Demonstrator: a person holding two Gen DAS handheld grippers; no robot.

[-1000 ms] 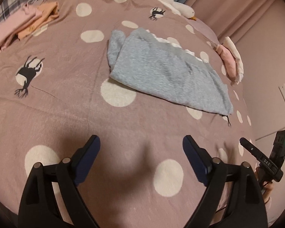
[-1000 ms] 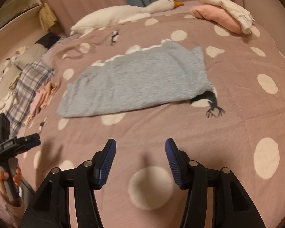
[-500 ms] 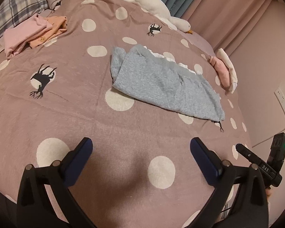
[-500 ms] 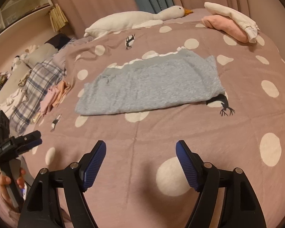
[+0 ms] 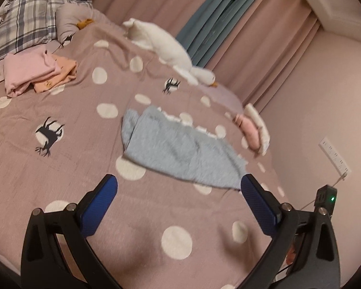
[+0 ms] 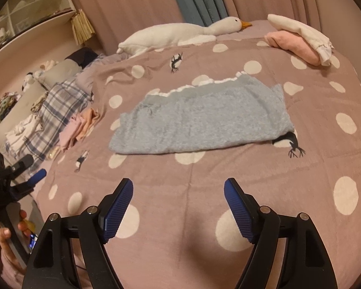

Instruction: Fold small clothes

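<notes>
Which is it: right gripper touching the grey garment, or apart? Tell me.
Apart. The right wrist view shows bare bedspread between the right gripper and the grey garment.

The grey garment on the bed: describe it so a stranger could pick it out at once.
Start at the mauve bedspread with white polka dots and black deer prints. Near its middle, in front of the long white goose plush, lies the grey garment, spread flat. It is the only grey piece and has a white frilled trim along its far edge, while the other clothes sit in pink, peach and cream stacks at the bed's edges.
</notes>
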